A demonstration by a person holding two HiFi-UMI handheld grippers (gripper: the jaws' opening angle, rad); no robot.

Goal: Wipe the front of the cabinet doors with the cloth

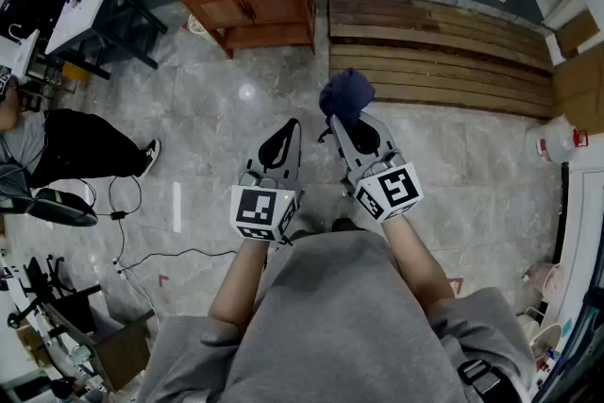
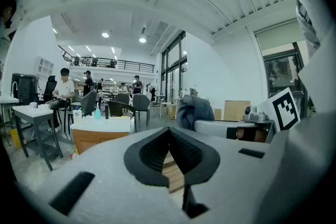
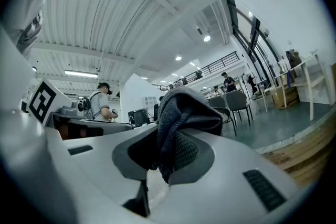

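A small wooden cabinet [image 1: 253, 9] with a white sink top stands on the floor ahead, its two brown doors facing me; the left gripper view shows the cabinet [image 2: 100, 136] at lower left. My right gripper [image 1: 338, 120] is shut on a dark blue cloth [image 1: 346, 95], which bunches up above the tips. In the right gripper view the cloth [image 3: 181, 113] hangs pinched between the jaws. My left gripper [image 1: 293, 124] is held beside it, jaws shut with nothing between them. Both grippers are well short of the cabinet.
A wooden slatted platform [image 1: 439, 52] lies to the right of the cabinet. Tables and chairs [image 1: 90, 9] stand at the left, with a seated person [image 1: 66, 146] and cables on the floor. Cardboard boxes [image 1: 578, 80] sit at the right edge.
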